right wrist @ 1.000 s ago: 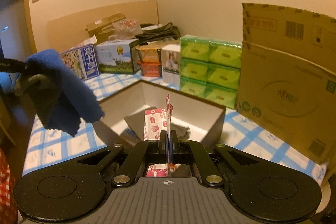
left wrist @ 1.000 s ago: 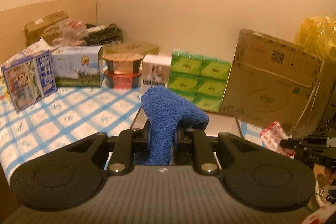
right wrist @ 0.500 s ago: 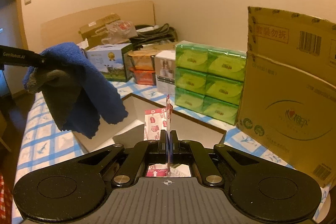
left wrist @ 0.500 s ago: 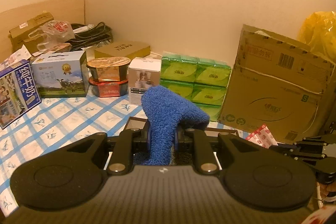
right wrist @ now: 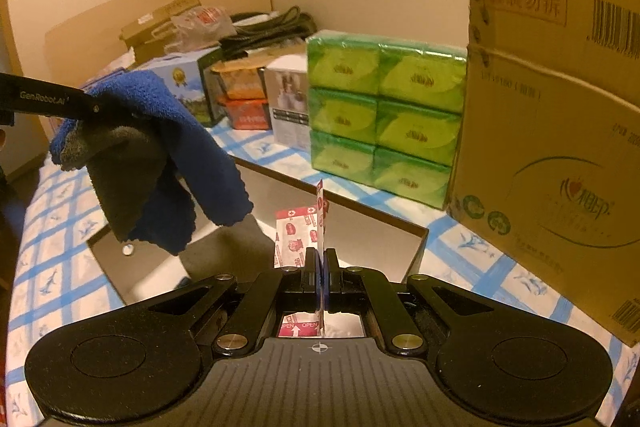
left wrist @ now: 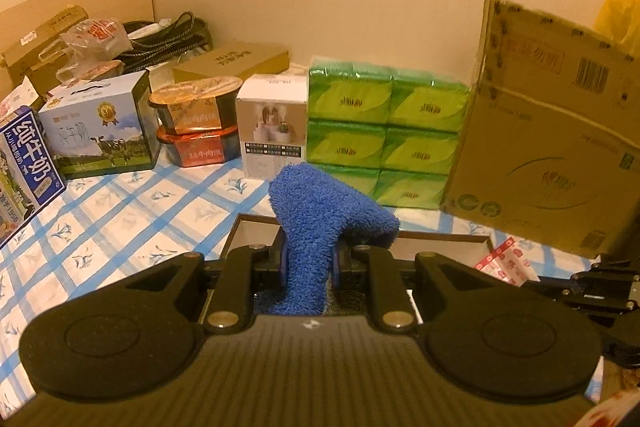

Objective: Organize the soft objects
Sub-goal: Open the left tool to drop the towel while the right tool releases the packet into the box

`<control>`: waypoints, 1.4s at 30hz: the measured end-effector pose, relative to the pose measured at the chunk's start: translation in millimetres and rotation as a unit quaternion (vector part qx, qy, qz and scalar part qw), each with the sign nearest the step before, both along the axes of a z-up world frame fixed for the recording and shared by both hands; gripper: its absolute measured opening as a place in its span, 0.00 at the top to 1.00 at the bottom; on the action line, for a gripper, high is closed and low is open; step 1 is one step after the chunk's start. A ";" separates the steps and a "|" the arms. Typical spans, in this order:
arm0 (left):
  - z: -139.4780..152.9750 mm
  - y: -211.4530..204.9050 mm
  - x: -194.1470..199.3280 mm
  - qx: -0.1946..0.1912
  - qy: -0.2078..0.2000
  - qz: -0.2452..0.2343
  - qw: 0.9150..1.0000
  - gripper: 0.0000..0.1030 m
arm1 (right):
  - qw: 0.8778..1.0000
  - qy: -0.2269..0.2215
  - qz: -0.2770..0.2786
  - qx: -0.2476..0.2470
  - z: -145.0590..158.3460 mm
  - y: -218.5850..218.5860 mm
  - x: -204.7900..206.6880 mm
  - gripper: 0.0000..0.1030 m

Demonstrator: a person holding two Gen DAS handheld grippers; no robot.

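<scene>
Blue fluffy terry cloth clamped in left gripper, above open brown cardboard box; interior mostly hidden. Right gripper clamped on red-white flat packet, near edge.

Green tissue packs stand stacked between a white carton and a tall cardboard box.

Warm dim light, fisheye-bent edges
</scene>
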State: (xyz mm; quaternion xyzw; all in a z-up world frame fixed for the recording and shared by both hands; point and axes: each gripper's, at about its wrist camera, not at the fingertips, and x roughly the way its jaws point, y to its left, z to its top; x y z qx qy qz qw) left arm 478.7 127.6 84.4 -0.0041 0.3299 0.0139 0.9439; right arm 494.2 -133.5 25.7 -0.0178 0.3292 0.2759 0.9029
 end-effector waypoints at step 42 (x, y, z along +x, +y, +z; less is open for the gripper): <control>-42.7 26.4 -6.5 0.025 0.053 0.005 0.998 0.61 | 1.000 -0.006 -0.024 0.007 -10.8 13.6 33.1 0.77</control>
